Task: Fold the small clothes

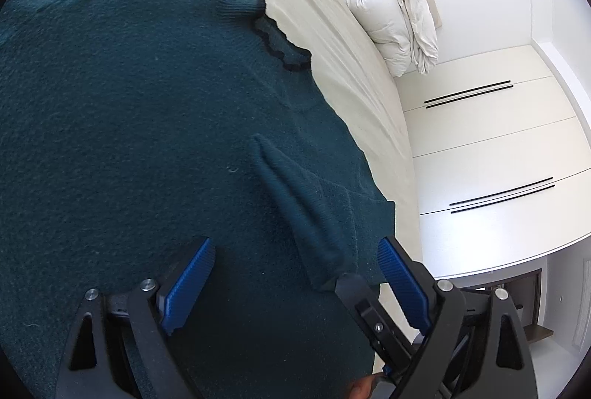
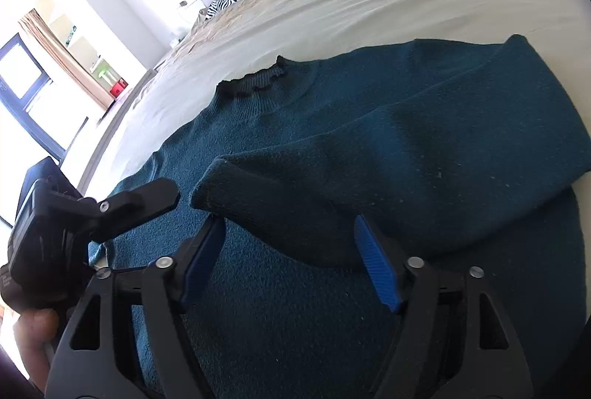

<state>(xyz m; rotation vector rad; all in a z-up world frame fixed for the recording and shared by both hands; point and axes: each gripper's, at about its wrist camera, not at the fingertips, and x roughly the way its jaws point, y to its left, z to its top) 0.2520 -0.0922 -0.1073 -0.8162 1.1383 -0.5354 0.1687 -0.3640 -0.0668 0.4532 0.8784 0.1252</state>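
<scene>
1. Right now the sweater (image 2: pixel 332 148) lies flat on the bed (image 2: pixel 369 0), neck toward the headboard, and I have both tools hovering over its lower half.
2. My left hand-held gripper (image 1: pixel 295 273) is spread wide with nothing between its blue pads (image 1: pixel 190 284); one sleeve (image 1: pixel 303 207) lies folded across the body just ahead of it.
3. My right hand-held gripper (image 2: pixel 291 258) is also spread and empty, with the other sleeve's cuff (image 2: pixel 210 192) lying just past its fingertips, already laid inward over the chest.
4. I judge the sleeves are in and the next fold is bottom hem up toward the collar (image 2: pixel 255 81), or side over side.
5. To do that well I'd pinch both layers at matching points on each side, close fully before lifting, and carry both tools level so the edge lands square.
6. I'd keep the lift low, since the sleeves rest loose and could slide out.
7. The knit looks thick, fuzzy and dark teal, with ribbed cuffs and a wavy dark-trimmed neck; it should grip the ridged pads well but will likely bulk up at the crease.
8. Underneath, the cream sheet is smooth with faint wrinkles, so the sweater may drag it a little.
</scene>
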